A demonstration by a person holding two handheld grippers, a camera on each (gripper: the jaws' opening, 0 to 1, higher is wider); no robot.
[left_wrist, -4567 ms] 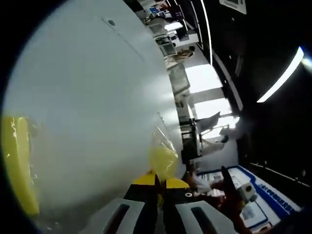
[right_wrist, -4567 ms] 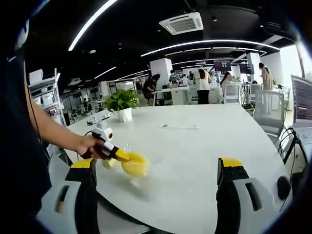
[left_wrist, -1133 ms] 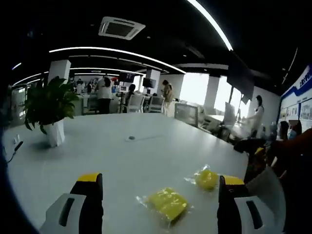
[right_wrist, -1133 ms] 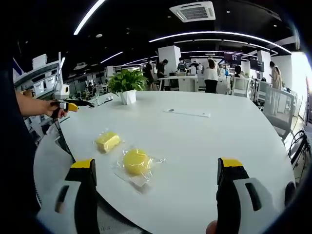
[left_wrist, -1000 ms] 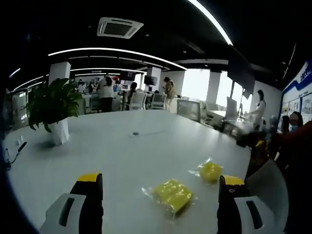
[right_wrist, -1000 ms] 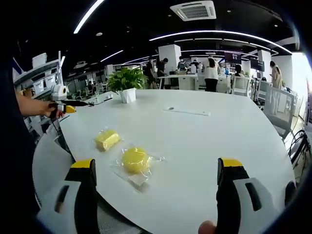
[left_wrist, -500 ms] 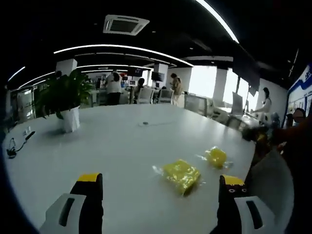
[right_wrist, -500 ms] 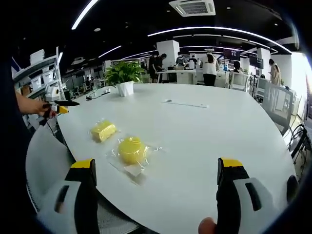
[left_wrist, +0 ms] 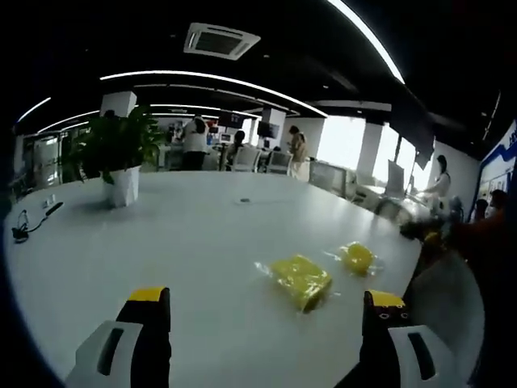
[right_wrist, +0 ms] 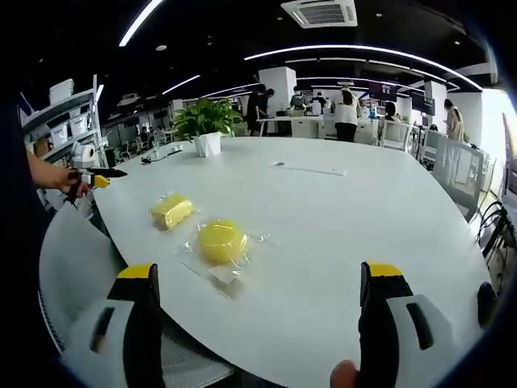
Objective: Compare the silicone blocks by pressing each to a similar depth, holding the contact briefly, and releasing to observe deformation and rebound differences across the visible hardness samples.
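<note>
While both samples lie bagged on the bench (right_wrist: 339, 242), round block (right_wrist: 221, 240) centre-left, square block (right_wrist: 172, 211) above-left, jaws of right gripper (right_wrist: 258, 323) & left gripper (left_wrist: 262, 339) are held wide open, prob. for approach.

Your left tool (left_wrist: 262, 339): grey jaws, black inner faces, yellow tips.
Your right tool (right_wrist: 262, 323): same grey, black, yellow.

1. The table (right_wrist: 339, 234) is seen as smooth, white and faintly glossy.
2. The round block (right_wrist: 221, 240) and the square block (right_wrist: 172, 211) are wrapped in clear, shiny, crinkled plastic film.
3. The square block (left_wrist: 300, 280) looks matt yellow.
</note>
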